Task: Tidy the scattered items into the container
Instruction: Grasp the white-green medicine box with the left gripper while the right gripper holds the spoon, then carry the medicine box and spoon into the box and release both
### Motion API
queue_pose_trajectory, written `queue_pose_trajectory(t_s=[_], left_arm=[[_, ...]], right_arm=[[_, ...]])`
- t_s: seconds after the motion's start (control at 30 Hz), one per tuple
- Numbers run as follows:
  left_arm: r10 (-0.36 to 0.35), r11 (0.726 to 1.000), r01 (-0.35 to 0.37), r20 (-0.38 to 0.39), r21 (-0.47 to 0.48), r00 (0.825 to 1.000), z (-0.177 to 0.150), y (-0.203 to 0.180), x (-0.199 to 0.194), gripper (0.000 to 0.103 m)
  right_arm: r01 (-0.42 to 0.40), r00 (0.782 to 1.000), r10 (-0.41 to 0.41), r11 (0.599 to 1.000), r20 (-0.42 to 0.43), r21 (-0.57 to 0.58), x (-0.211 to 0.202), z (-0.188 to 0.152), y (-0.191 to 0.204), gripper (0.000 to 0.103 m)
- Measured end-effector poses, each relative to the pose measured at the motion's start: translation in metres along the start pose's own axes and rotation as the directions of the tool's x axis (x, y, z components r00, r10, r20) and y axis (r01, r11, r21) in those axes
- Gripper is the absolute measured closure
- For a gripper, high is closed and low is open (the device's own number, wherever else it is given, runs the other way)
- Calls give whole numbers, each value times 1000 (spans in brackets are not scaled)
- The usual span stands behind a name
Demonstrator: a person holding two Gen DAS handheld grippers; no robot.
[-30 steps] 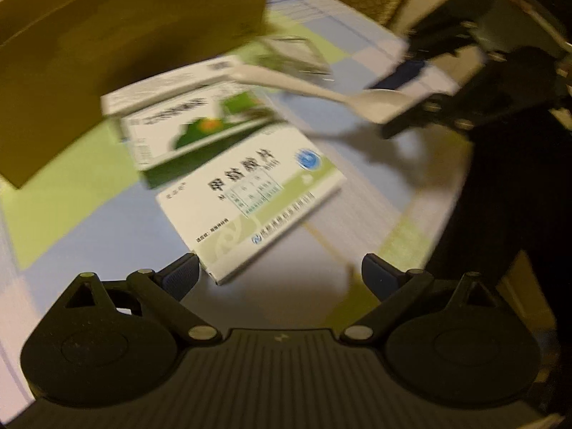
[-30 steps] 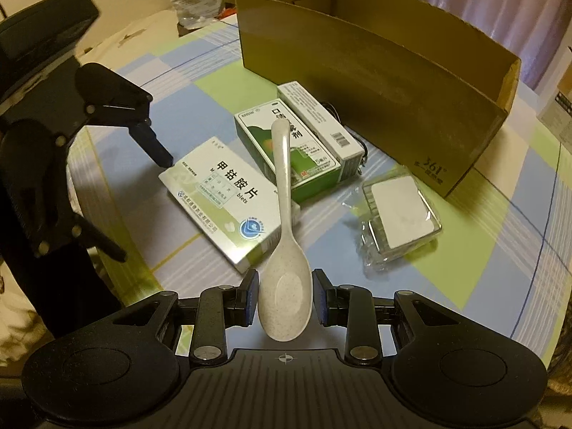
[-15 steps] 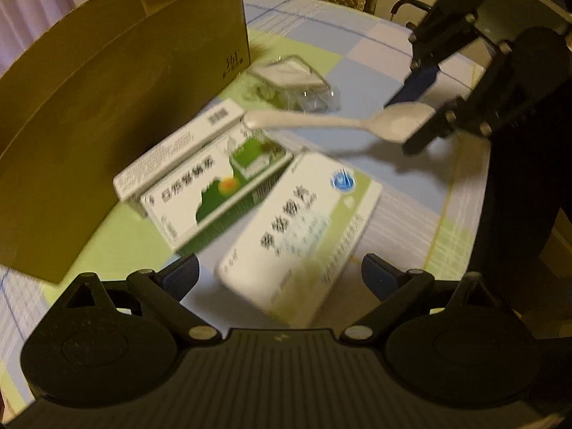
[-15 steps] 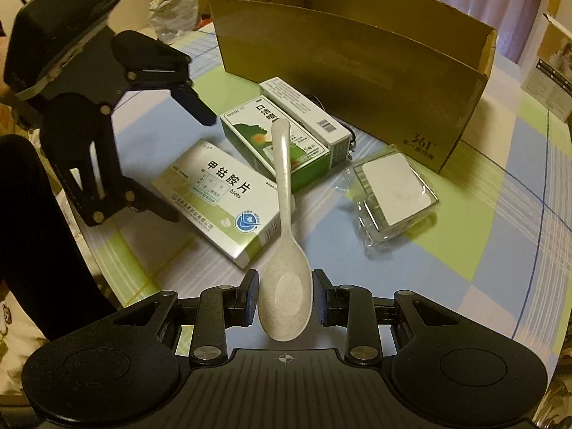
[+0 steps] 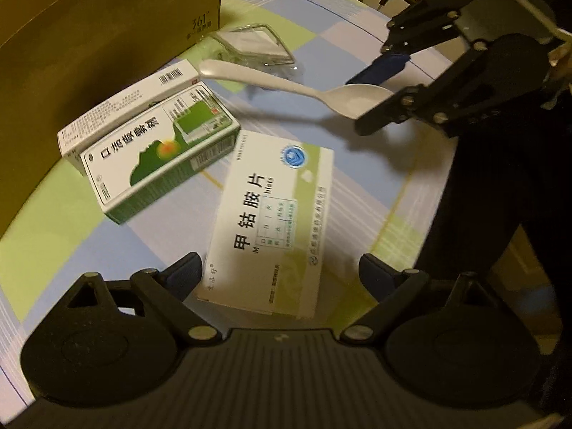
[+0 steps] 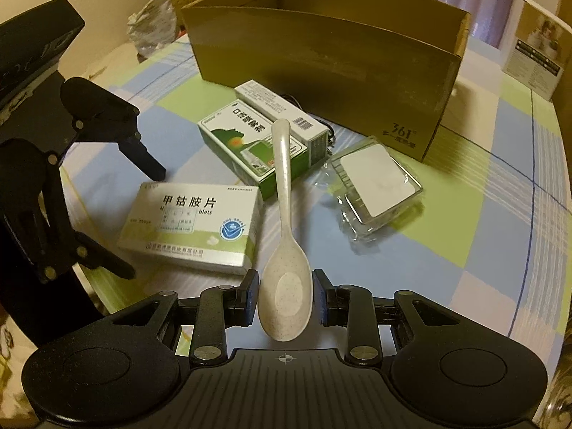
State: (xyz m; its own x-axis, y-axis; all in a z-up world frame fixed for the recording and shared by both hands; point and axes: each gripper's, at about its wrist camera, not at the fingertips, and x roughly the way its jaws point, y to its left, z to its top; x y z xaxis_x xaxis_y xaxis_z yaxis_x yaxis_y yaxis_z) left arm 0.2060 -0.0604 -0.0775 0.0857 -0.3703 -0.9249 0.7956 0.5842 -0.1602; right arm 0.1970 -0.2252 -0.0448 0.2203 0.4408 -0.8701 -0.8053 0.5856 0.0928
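Across the checked tablecloth point(image 6: 500, 136), largest first: cardboard box point(image 6: 321, 57), open-topped, printed "361°" near its lower corner, standing behind the scattered items and empty as far as can be seen. Against its front wall, a long white carton point(image 6: 282, 111) with a barcode. Beside that, a green-and-white medicine box point(image 6: 246, 143), Chinese lettering not sharp enough to read. Nearer, lying flat, a white tablet box point(image 5: 271, 221) marked "甲钴胺片" and "blets". Off to one side, a clear plastic packet point(image 6: 375, 182).

Changed since a second ago: left gripper point(image 5: 279, 271) swung round and lowered, now wide open and empty, straddling the near end of the tablet box; probably lined up for the next pick.

Unchanged: right gripper point(image 6: 286, 296), closed on the bowl of the speckled white spoon point(image 6: 284, 221), handle pointing toward the box, still short of it. Nothing yet tidied.
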Motion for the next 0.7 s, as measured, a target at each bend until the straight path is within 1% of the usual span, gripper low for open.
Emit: queue_pose_trajectory(t_s=[0.1, 0.2, 0.27, 0.3, 0.37, 0.43, 0.5, 0.7], left_arm=[[25, 999, -24, 14, -27, 1000, 7, -4, 0, 11], [76, 997, -76, 15, -7, 997, 20, -10, 5, 12], [100, 995, -100, -4, 26, 995, 27, -14, 11, 20], [111, 993, -110, -17, 45, 994, 31, -15, 17, 26], [131, 989, -128, -45, 74, 990, 34, -17, 23, 29], [129, 989, -123, -61, 86, 990, 34, -18, 28, 32], [129, 989, -123, -67, 85, 989, 33, -18, 31, 34], [147, 989, -144, -65, 45, 987, 24, -21, 27, 35]], right_arm=[[3, 1000, -3, 1000, 5, 9, -2, 0, 2, 69], [9, 1000, -9, 1000, 10, 17, -5, -1, 2, 69], [12, 1000, -13, 1000, 13, 29, -7, -1, 1, 69], [13, 1000, -14, 999, 14, 35, -8, -2, 0, 69], [13, 1000, -13, 999, 15, 45, -9, -3, 0, 69], [15, 1000, -15, 999, 13, 50, -10, -4, 0, 69], [18, 1000, -18, 998, 10, 62, -9, -5, 1, 69], [29, 999, -32, 988, 15, 151, -9, -6, 1, 69]])
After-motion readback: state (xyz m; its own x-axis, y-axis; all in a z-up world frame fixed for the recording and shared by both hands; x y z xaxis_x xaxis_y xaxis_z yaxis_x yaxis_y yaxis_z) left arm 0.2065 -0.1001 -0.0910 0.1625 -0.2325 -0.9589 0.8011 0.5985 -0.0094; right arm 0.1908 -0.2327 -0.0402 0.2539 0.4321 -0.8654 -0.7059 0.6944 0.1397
